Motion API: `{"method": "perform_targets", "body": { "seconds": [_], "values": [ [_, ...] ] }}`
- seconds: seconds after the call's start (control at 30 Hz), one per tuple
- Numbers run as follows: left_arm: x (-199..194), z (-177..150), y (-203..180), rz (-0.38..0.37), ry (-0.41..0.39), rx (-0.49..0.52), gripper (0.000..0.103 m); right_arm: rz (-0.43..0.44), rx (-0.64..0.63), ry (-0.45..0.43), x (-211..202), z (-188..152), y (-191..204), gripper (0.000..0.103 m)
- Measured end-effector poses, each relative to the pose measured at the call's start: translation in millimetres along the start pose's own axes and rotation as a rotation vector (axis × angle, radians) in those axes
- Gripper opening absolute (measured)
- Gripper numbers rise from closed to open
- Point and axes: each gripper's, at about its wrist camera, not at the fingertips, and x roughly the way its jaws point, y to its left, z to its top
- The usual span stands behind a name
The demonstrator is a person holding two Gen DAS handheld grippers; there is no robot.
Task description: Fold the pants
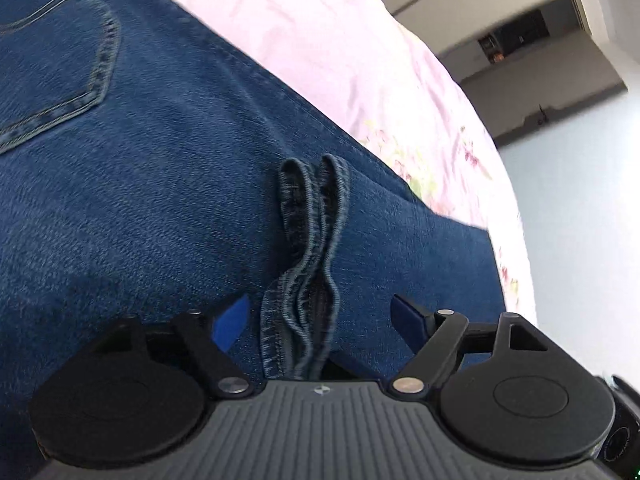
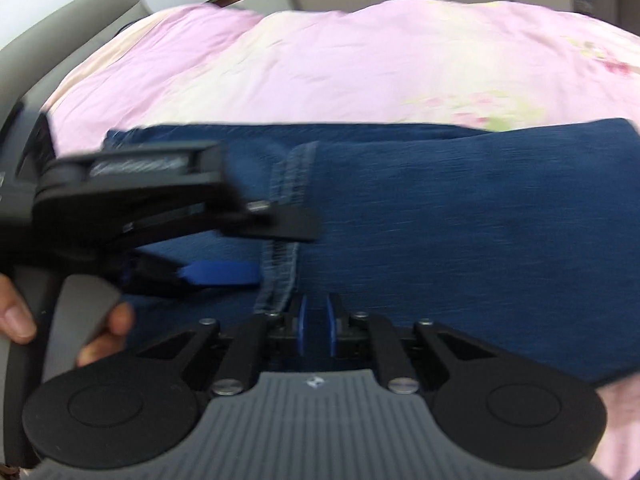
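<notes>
jeans [image 1: 160, 208] folded on pink bed cover [image 1: 340, 40]; left gripper [image 1: 320, 312] spread wide around bunched hem [image 1: 304, 264], not pinching; right gripper [image 2: 315, 330] pressed together, empty.

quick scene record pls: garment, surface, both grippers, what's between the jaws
garment: blue jeans, folded over, back pocket showing
surface: pink floral bedcover
hem: stacked leg hems lying on the denim
left gripper: open, jaws wide to either side of the hems, pads clear of them
right gripper: shut, blue pads close together, nothing visibly between them, just right of the hem edge
person: hand on the left gripper's handle
blur: right wrist view is smeared
</notes>
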Motion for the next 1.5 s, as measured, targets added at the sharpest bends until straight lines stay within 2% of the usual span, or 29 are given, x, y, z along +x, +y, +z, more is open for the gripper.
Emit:
{"method": "perform_targets", "body": {
  "seconds": [0.07,0.13,0.17,0.2,0.23,0.33,0.37,0.43,0.53,0.7,0.8,0.97,1.07,1.13,1.27,1.4,1.5],
  "values": [
    [2.5,-2.0,-9.2,0.041,0.004,0.073,0.086,-0.007,-0.014,0.002,5.8,-1.7,7.5,0.0],
    [6.8,-6.9,-21.7,0.098,-0.006,0.167,0.075,0.002,-0.01,-0.001,5.5,-4.2,5.1,0.0],
    [8.7,-9.3,-26.9,0.129,-0.015,0.206,0.064,0.014,0.004,-0.001,4.9,-4.1,1.9,0.0],
    [10.3,-12.0,-32.6,0.175,-0.025,0.241,0.048,0.025,0.022,0.001,4.4,-3.8,-1.8,0.0],
    [11.6,-14.4,-37.7,0.217,-0.035,0.271,0.041,0.032,0.037,0.002,3.5,-3.5,-4.4,0.0],
    [11.1,-20.3,-48.4,0.211,-0.061,0.318,0.014,0.032,0.044,0.005,-2.1,-3.9,-6.0,0.0],
    [9.8,-24.4,-53.0,0.216,-0.073,0.343,0.01,0.03,0.042,0.005,-4.6,-4.5,-6.6,0.0],
    [8.9,-31.0,-65.7,0.244,-0.108,0.41,0.009,0.015,0.038,0.004,-11.6,-4.8,-8.1,0.0],
    [1.8,-34.6,-76.8,0.235,-0.158,0.413,0.008,-0.013,0.055,-0.005,-25.9,-6.9,-17.6,0.0],
    [-30.6,-34.9,-97.4,0.199,-0.24,0.438,0.008,-0.07,0.085,-0.049,-71.9,-15.6,-40.5,0.002],
    [-52.8,-25.3,-120.1,0.197,-0.278,0.503,0.008,-0.116,0.075,-0.067,-96.9,-15.9,-49.2,0.002],
    [-95.9,-3.1,-152.4,0.184,-0.301,0.602,0.008,-0.144,0.059,-0.111,-141.9,-15.4,-63.8,0.002],
    [-130.1,13.0,-165.8,0.203,-0.313,0.646,0.008,-0.14,0.05,-0.112,-155.4,-12.4,-64.8,0.003],
    [-153.5,28.0,-167.3,0.226,-0.322,0.657,0.008,-0.13,0.041,-0.106,-161.1,-12.9,-62.9,0.004],
    [-191.3,59.2,-160.0,0.279,-0.311,0.665,0.008,-0.089,0.039,-0.09,-155.1,-12.2,-49.6,0.016],
    [-218.3,80.8,-137.4,0.369,-0.286,0.675,0.008,-0.056,0.026,-0.059,-136.1,-10.9,-33.2,0.016],
    [-233.6,95.6,-104.9,0.43,-0.267,0.649,0.008,-0.03,0.016,-0.049,-117.8,-3.8,-20.0,0.016]
  ]
}}
